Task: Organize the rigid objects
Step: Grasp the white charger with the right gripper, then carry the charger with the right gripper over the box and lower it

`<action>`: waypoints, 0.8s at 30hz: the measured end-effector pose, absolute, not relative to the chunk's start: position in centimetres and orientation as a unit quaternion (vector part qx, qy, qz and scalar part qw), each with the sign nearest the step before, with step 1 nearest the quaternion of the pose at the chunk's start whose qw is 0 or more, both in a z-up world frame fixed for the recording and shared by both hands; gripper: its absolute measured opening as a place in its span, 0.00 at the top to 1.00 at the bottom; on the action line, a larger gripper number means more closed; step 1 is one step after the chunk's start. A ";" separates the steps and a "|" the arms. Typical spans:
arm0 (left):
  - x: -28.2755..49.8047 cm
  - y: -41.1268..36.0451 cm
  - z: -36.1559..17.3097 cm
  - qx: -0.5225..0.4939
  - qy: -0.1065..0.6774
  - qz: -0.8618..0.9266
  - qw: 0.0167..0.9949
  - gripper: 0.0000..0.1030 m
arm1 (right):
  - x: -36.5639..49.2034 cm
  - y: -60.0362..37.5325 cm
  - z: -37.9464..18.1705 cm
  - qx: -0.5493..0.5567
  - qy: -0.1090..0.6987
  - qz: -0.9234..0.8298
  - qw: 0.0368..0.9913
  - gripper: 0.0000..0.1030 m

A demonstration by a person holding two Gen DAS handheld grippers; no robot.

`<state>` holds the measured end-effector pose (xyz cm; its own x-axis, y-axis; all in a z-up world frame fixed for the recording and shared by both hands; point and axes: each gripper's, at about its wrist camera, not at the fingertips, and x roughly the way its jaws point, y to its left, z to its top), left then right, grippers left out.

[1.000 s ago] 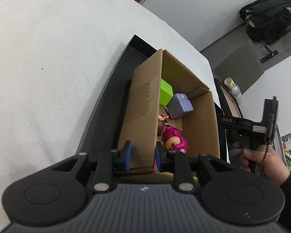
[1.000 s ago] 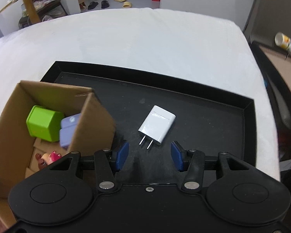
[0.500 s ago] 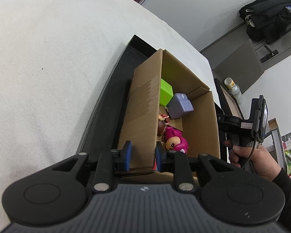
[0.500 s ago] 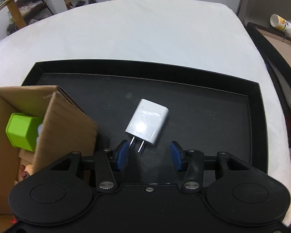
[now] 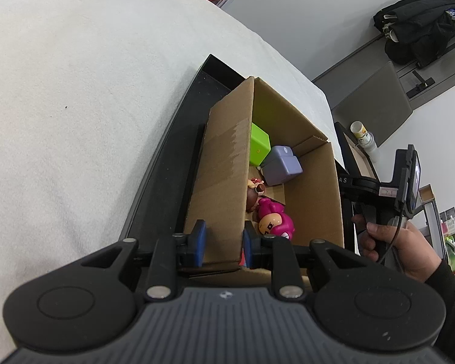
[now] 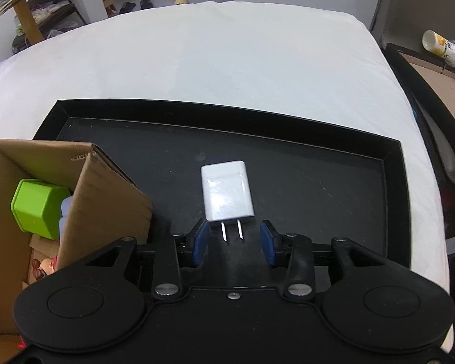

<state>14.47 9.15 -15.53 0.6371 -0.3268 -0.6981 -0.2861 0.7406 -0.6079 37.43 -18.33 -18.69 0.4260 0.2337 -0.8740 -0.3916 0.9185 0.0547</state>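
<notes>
White charger with two metal prongs lies flat on the black tray, near the centre of the right wrist view, prongs pointing toward the bottom of the frame. The right gripper sits just below it, its blue pads on either side of the prongs; the jaws have just been closing, but gaps remain on both sides and the pads do not press on the charger.

At the left of that view stands an open cardboard box on the same tray, holding a green cube.

In the left wrist view, the left gripper is clamped on the near wall of the cardboard box, one pad outside, one inside. Inside the box lie the green cube, a lavender block, a small brown figure and a pink toy figure.

At the right edge of this view, a hand in a dark sleeve grips the handle of the other tool. The tray rests on a white tabletop.
</notes>
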 end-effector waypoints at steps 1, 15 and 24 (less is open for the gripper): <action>14.5 9.2 -15.5 -0.360 0.426 -0.012 0.830 0.78 | 37.6 -18.2 -18.8 -0.076 0.502 0.188 0.841 0.60; 14.5 9.2 -15.5 -0.357 0.426 -0.012 0.831 0.78 | 37.8 -17.7 -18.7 -0.095 0.501 0.188 0.840 0.64; 14.5 9.1 -15.5 -0.357 0.425 -0.012 0.832 0.78 | 36.0 -18.9 -15.1 -0.095 0.482 0.190 0.850 0.65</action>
<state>14.53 9.13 -15.46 0.6383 -0.3227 -0.6989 -0.2844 0.7448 -0.6037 36.00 -18.88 -15.14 0.4632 0.2320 -0.8554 -0.4147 0.9097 0.0222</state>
